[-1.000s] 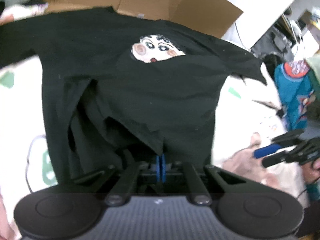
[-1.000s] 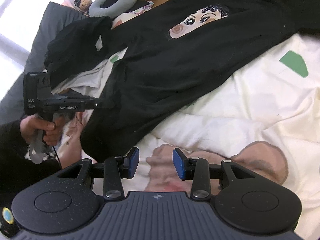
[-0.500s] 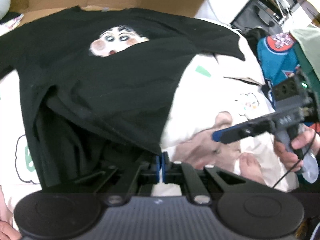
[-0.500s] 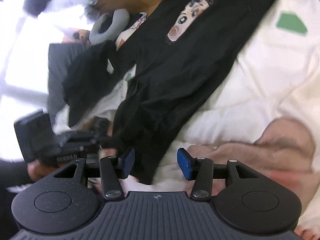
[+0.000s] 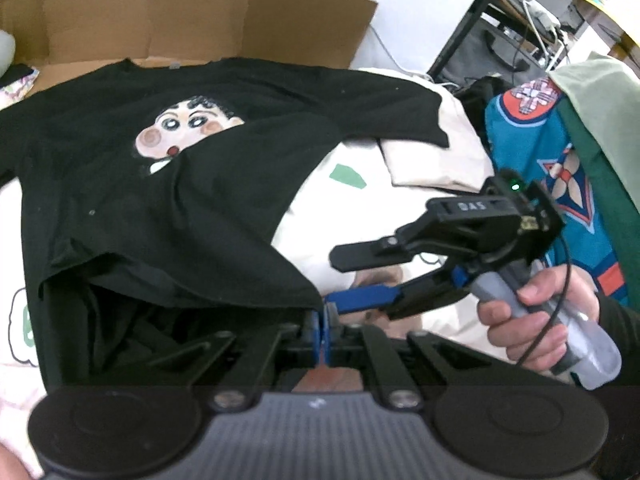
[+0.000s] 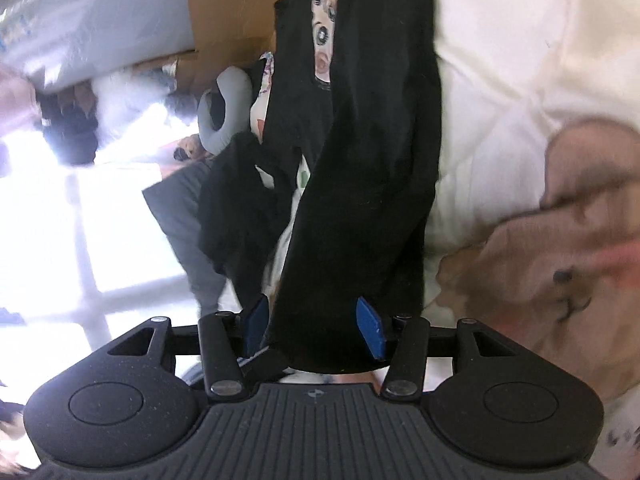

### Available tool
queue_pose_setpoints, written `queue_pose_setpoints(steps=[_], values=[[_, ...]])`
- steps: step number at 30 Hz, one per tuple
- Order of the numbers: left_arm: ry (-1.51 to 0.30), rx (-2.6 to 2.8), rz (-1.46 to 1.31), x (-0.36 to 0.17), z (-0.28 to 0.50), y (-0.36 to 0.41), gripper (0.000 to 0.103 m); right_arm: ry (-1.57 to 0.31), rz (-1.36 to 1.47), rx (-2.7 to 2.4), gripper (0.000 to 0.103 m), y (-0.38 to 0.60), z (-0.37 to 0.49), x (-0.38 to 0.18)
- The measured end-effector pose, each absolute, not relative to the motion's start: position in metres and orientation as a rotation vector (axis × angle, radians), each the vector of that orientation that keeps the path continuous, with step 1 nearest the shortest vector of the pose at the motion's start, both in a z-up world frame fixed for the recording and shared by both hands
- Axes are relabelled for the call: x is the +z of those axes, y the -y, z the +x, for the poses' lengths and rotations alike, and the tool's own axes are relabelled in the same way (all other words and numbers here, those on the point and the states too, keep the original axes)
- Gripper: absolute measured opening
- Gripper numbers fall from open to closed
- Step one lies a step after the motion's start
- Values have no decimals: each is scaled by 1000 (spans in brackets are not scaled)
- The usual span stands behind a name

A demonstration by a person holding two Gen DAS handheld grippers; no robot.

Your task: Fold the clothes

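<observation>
While the black shirt [image 5: 132, 200] sprawls across the bed [image 5: 344, 216], collar toward the far edge by the cardboard box [image 5: 192, 20], its near hem corner is lifted and pinched in the clenched left gripper [image 5: 321, 326]. The right gripper [image 6: 312, 320] gapes around that same hem; if it bites too shallow, or the left lets go early, the corner drops and bunches. A second back the right one hung well off the cloth; now it's straddling it.

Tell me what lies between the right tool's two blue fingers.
The black T-shirt's lifted hem, hanging in the open gap of the right tool; the right wrist view shows it.
</observation>
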State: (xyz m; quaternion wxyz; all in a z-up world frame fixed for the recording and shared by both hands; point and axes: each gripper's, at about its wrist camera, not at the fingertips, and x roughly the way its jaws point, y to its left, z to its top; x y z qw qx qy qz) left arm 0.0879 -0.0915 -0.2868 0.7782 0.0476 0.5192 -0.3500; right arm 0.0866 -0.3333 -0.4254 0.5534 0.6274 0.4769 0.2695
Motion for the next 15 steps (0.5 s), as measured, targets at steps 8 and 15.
queue_pose_setpoints(steps=[8, 15], values=[[-1099, -716, 82, -287, 74, 106, 2, -1146, 1701, 669, 51, 337, 78, -438], [-1070, -657, 15, -291, 57, 119, 2, -1209, 1826, 665, 41, 338, 62, -450]])
